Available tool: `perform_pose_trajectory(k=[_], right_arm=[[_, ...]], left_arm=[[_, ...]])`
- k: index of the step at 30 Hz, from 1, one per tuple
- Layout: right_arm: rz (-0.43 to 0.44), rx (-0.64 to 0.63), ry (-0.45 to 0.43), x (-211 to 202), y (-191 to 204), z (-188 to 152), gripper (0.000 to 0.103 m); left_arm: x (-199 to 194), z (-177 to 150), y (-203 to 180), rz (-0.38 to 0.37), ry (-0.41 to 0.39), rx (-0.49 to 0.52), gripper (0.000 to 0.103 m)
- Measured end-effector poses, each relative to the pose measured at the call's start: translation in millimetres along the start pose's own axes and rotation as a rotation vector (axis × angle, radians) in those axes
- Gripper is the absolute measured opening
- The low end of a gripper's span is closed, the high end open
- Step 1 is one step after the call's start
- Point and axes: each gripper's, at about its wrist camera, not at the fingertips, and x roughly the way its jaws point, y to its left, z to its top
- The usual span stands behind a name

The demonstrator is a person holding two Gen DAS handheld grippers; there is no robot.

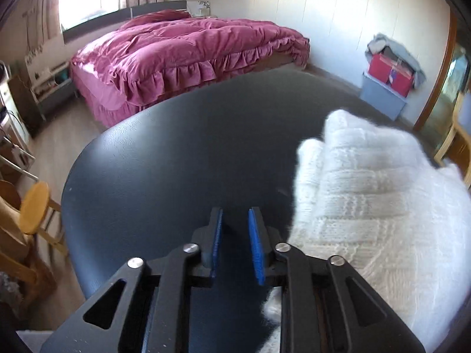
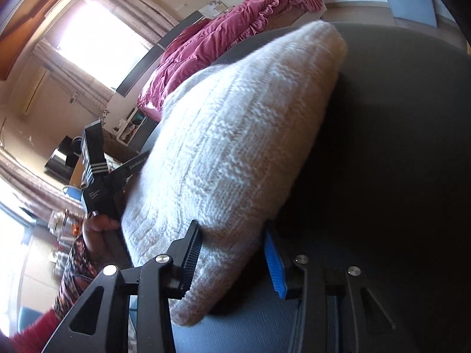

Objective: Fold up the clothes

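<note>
Knitwear fills this moment: a white knitted sweater [image 2: 229, 153] lies bunched on the dark desk [image 1: 176, 161], its near edge sitting between the jaws of the right gripper [image 2: 232, 256], whose pads look pressed into the wool, grasping a thick fold. The left gripper [image 1: 235, 235] hangs just beside the sweater's edge over bare desk, its blue pads narrowly apart with nothing between them, so it holds nothing. To fold well, the left gripper likely needs a matching hold on the near hem, so that both sides lift together and the layer lands flat without twisting.
</note>
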Motion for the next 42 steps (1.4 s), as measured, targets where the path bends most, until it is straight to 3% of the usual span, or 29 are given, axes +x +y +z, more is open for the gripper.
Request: perform_pose_trajectory(k=[8,12,16,21,26,29,31,34,38,42], right_arm=[[-0.150,-0.068,-0.035,52.9,24.6,73.2,0.043],[-0.112,-0.024,-0.026,84.8,30.3,108.1,0.043],[-0.021,0.035,-0.041,112.1,39.9,112.2,0.043],[-0.055,0.067,-0.109,131.5,45.9,135.4,0.043],[-0.103,0.005,-0.157,141.0,48.7,149.9,0.047],[-0.086,0.004,-0.202,126.4,43.1,137.2,0.051],[-0.091,0.027,-0.241,109.6,39.7,124.6,0.060],[-0.093,-0.025,-0.289,89.3,55.9,100.9,0.071],[-0.123,-0.320,-0.347,73.3,120.6,71.9,0.084],[-0.232,-0.571,-0.464,68.3,167.9,36.5,0.093]], left_arm=[[-2.4,-2.4,22.8,0.018,-0.021,-0.115,0.003],[10.7,20.7,40.2,0.112,-0.013,-0.151,0.003],[33.0,46.6,61.6,0.163,-0.002,-0.168,0.003],[40.3,51.5,64.5,0.179,-0.011,-0.180,0.003],[32.3,44.3,77.0,0.103,-0.029,-0.244,0.005],[18.2,29.7,97.4,0.017,-0.047,-0.379,0.006],[1.1,10.1,103.8,0.008,-0.068,-0.457,0.014],[-29.8,-24.7,84.0,0.061,-0.104,-0.423,0.032],[-69.9,-65.1,45.4,0.156,-0.191,-0.330,0.065],[-103.2,-92.9,17.4,0.218,-0.263,-0.297,0.077]])
